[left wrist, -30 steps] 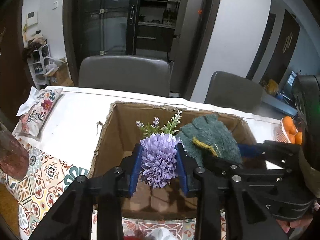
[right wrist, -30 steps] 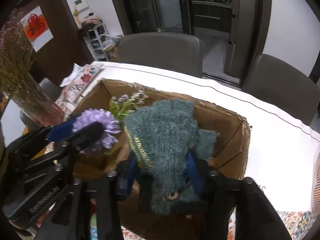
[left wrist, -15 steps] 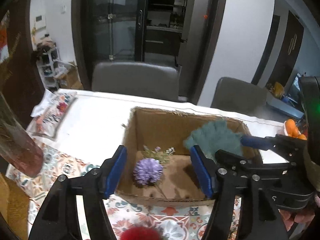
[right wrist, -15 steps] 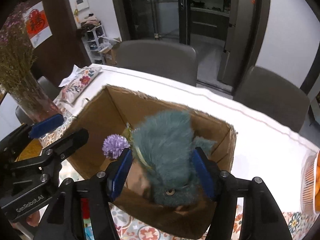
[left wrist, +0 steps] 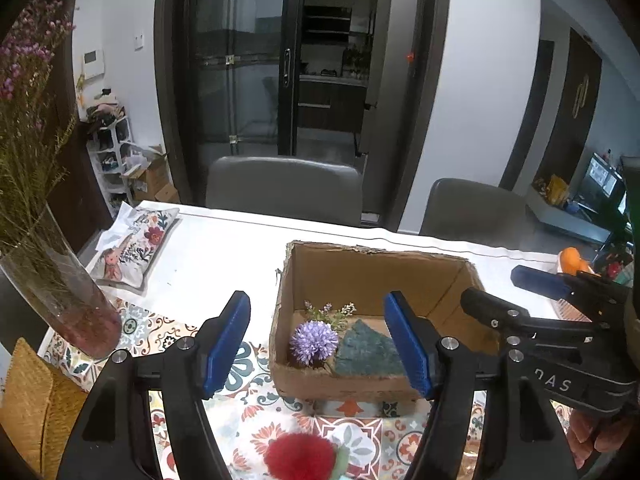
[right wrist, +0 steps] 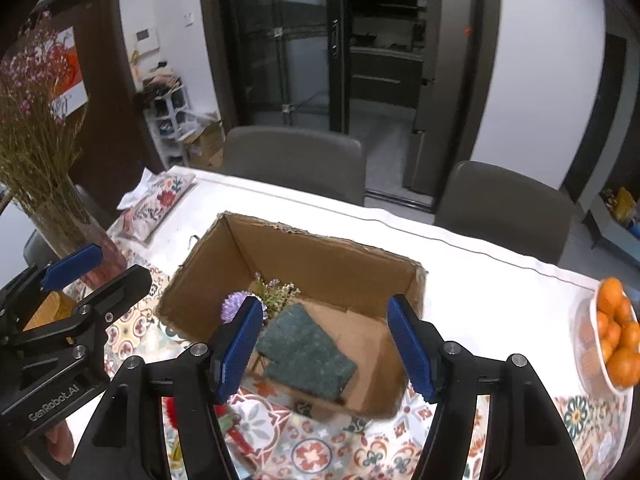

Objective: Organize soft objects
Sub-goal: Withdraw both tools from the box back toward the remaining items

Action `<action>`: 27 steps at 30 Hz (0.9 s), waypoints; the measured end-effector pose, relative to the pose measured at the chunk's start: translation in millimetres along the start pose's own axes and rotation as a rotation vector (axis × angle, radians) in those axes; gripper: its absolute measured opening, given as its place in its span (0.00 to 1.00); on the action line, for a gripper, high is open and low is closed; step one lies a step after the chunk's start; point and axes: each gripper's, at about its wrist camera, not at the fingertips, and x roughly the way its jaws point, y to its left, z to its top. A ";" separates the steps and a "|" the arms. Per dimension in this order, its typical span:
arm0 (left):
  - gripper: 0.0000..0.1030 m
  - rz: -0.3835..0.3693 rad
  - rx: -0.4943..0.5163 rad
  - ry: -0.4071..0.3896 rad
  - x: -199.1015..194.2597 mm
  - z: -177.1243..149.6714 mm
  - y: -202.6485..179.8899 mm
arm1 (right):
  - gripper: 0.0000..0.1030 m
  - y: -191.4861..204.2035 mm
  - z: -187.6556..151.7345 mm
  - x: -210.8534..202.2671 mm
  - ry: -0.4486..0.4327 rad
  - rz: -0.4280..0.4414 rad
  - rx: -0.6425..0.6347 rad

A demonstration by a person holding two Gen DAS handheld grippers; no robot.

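An open cardboard box (left wrist: pixel 372 268) (right wrist: pixel 320 248) stands on the table. Inside it lie a purple artificial flower (left wrist: pixel 313 342) (right wrist: pixel 232 305) with green sprigs and a dark green knitted glove (left wrist: pixel 366 352) (right wrist: pixel 306 350). My left gripper (left wrist: pixel 320 344) is open and empty, raised above and in front of the box. My right gripper (right wrist: pixel 324 346) is open and empty, also above the box's near side. A red fluffy flower (left wrist: pixel 300 456) lies on the patterned cloth in front of the box, below my left gripper.
A glass vase of dried flowers (left wrist: pixel 60 292) (right wrist: pixel 60 216) stands at the left. A floral cushion (left wrist: pixel 136 240) lies at the far left. A bowl of oranges (right wrist: pixel 612 332) sits at the right. Two grey chairs (left wrist: pixel 284 188) stand behind the table.
Both grippers opened and let go: the purple flower and the green glove dropped into the box. Both grippers then rose and pulled back from the box.
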 end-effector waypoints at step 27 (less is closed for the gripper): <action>0.68 -0.088 0.175 -0.023 -95.0 -51.0 -25.1 | 0.68 -1.1 -95.5 -122.0 -0.120 -0.171 0.197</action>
